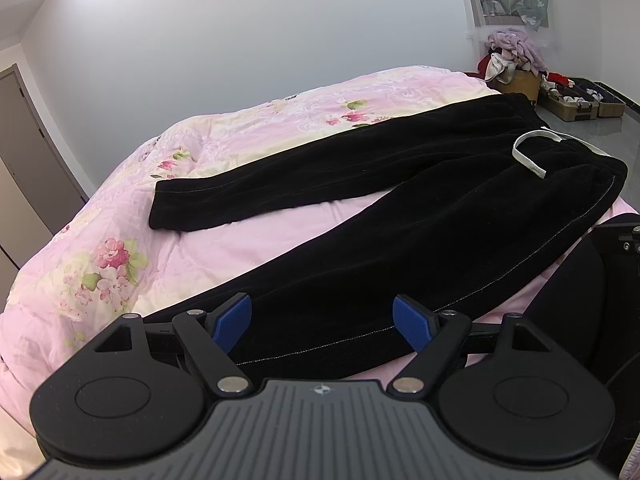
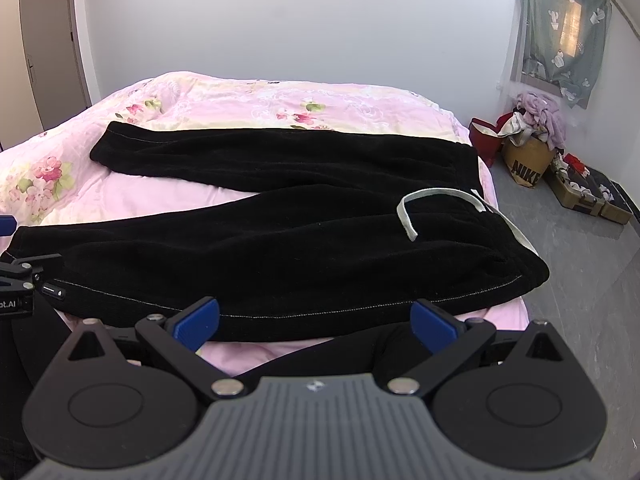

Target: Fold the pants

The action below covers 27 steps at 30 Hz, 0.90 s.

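One pair of black, soft velvety pants point(image 1: 400, 184) lies flat on the bed point(image 1: 120, 264), two legs spread apart, one white drawstring point(image 1: 528, 152) on the waist. Both the left hand-held gripper point(image 1: 322, 322) and the right hand-held gripper point(image 2: 316, 322) have fingers apart, holding nothing, at the near leg's edge.

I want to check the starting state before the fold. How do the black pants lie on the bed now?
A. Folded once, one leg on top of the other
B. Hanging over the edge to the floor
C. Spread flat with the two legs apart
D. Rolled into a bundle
C: the pants lie flat on the bed, pink cover showing between the two legs; both the left gripper and the right gripper are open.
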Motion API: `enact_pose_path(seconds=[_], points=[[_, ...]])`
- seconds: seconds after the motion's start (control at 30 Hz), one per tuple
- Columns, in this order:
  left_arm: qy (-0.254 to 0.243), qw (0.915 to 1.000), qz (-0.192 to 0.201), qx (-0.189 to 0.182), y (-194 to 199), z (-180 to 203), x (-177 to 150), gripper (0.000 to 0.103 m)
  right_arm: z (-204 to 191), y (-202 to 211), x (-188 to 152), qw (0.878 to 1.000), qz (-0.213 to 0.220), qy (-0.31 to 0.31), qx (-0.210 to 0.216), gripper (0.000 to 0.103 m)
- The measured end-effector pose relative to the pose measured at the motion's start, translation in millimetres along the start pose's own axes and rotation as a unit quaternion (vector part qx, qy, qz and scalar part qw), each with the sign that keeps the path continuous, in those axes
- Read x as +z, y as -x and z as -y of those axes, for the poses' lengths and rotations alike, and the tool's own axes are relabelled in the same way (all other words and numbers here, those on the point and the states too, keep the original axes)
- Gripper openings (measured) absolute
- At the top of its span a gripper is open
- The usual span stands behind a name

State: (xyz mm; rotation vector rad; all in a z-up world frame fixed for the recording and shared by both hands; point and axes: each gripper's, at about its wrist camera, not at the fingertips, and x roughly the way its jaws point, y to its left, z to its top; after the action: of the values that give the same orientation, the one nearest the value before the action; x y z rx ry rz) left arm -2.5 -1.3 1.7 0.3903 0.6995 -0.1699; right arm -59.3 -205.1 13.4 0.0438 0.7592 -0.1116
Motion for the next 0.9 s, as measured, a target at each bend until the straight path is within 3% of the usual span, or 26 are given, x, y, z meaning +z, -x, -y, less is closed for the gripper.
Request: enact_pose_path(seconds=[0.17,0.33,0.4,0.6,0.77,0.9], points=[[-0.023,0.9997,0.005,0.001,-2.9,-3.3,-0.3,0.094,1.3,-4.4,-1.4,1.0,-0.004,0.003,0.003,0.098],[-0.057,0.9983,0.013,-0.006,-8.0,-29.8,-1.8,0.088,16.0,-8.6,-3.6,0.998,0.021,0.032,0.045,0.097],[-0.068,0.9976,0.012,-0.011,-11.1,-45.4,-4.1,0.086,23.3,-14.5,-1.7,0.997,0.016,0.057,0.039,0.09],[-0.076,0.9959,-0.046,-0.02,-39.2,-114.5,-9.3,0.08,59.7,-43.9,12.4,0.995,-0.021,0.093,0.01,0.067],[-0.127,0.9882,-0.084,-0.018,-62.9,-171.2,-19.4,0.08,91.3,-72.8,26.4,0.991,-0.062,0.112,-0.023,0.066],[-0.191,0.9727,-0.125,-0.04,-87.8,-212.8,-37.0,0.08,113.4,-92.9,37.5,0.989,-0.09,0.109,-0.046,0.067]])
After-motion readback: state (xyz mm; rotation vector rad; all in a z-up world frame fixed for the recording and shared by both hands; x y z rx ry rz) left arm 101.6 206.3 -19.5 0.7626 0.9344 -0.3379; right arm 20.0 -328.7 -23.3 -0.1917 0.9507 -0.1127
